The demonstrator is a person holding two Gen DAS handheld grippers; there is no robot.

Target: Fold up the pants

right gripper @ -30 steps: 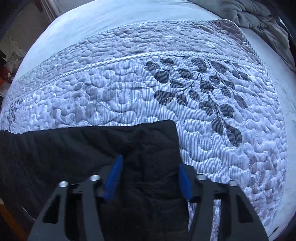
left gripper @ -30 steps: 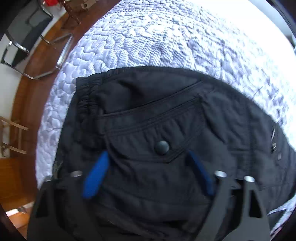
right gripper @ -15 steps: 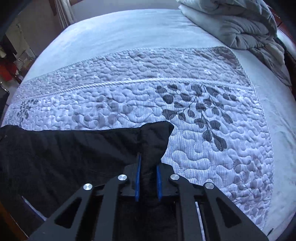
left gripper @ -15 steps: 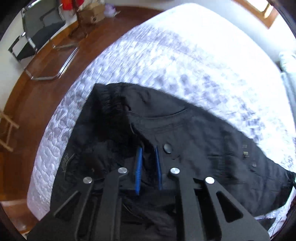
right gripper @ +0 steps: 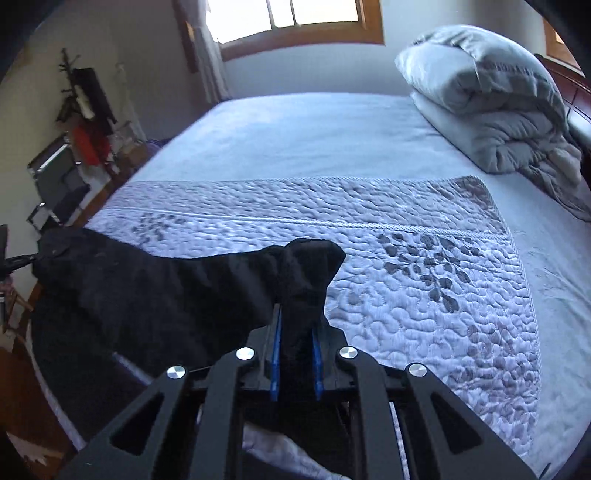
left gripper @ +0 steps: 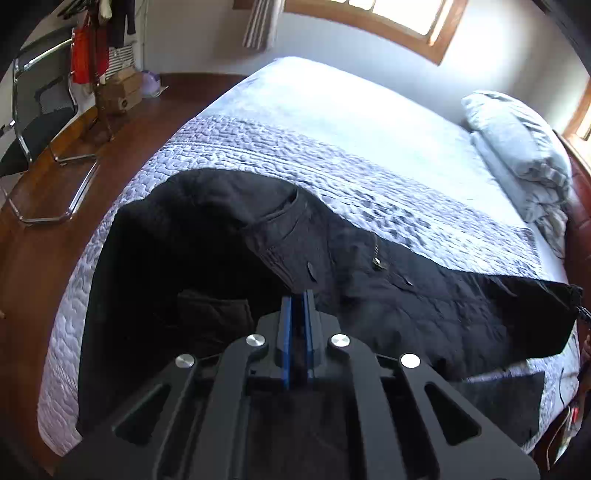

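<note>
Black pants [left gripper: 406,295] are held up over the near edge of a quilted bed [left gripper: 332,177]. My left gripper [left gripper: 297,295] is shut on the waist end, near the back pocket flap and its snap button [left gripper: 311,269]. My right gripper [right gripper: 295,314] is shut on the leg end of the pants [right gripper: 166,288], with a bunch of fabric sticking up between its blue pads [right gripper: 275,332]. The fabric hangs stretched between the two grippers, and the part below them drapes out of sight.
A rumpled grey duvet and pillow [right gripper: 491,103] lie at the head of the bed. A metal-framed chair [left gripper: 40,133], a cardboard box [left gripper: 120,96] and hanging clothes [left gripper: 86,51] stand on the wooden floor left of the bed. Windows [right gripper: 314,14] are on the far wall.
Both grippers went from open over the flat pants to shut on the fabric. Both then lifted, raising the pants off the quilt.
</note>
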